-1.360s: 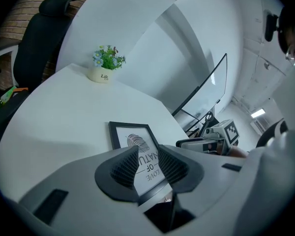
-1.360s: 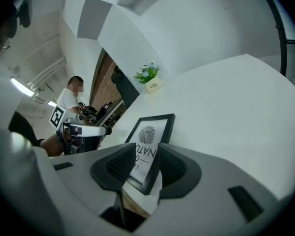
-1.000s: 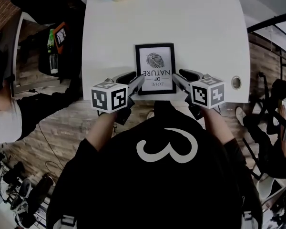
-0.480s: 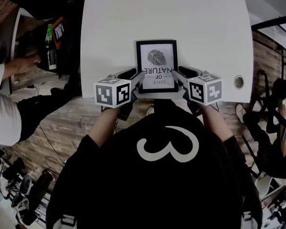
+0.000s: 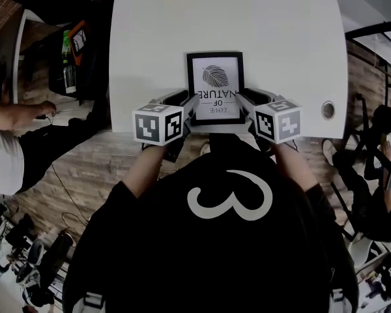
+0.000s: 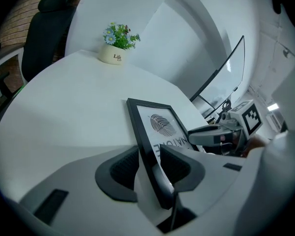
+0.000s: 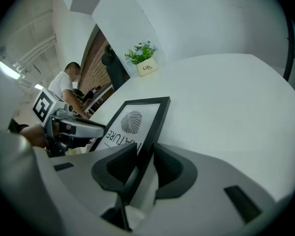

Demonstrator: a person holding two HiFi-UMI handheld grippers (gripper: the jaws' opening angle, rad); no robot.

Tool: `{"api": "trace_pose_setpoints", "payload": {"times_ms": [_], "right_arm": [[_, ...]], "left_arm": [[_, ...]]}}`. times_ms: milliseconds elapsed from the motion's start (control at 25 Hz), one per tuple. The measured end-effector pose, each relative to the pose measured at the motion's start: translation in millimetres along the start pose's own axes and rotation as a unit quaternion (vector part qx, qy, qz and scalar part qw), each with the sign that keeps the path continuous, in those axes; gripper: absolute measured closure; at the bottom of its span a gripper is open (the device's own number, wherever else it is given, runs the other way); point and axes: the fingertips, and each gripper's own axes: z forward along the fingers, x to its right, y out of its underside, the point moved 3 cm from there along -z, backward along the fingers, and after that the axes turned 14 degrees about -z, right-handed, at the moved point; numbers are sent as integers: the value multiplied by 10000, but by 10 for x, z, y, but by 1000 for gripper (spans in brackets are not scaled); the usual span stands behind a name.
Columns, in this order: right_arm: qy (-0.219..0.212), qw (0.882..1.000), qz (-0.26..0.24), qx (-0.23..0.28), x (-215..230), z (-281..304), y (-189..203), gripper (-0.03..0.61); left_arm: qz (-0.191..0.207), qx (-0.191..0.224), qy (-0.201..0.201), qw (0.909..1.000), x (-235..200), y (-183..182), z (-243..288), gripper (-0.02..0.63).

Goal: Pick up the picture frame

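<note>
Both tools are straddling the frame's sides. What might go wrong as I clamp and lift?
1. The right tool is closing its jaws around the picture frame's thin side rail and is not yet pressing on it; the left tool looks alike. Uneven clamping may twist or skid the frame.
2. Both tools sit at the frame's near end, so the far end may droop on lifting.
3. The frame sits close to the table's near edge; a nudge could push it off.

The head camera is looking steeply down onto the table. Each gripper camera is riding close behind its jaws, looking along them across the table; both are sharing the frame between the jaws and the pot far beyond.
</note>
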Motion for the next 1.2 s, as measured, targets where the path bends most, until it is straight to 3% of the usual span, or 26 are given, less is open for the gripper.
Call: {"api": "trace_pose_setpoints", "payload": {"times_ms": [560, 1200], "right_arm": [[108, 9997, 113, 162, 11, 2, 27, 468], [253, 9984, 407, 302, 17, -12, 29, 479]], "left_arm": [[322, 70, -459, 9984, 13, 26, 46, 503], [187, 48, -529, 9984, 18, 4, 51, 509]]}}
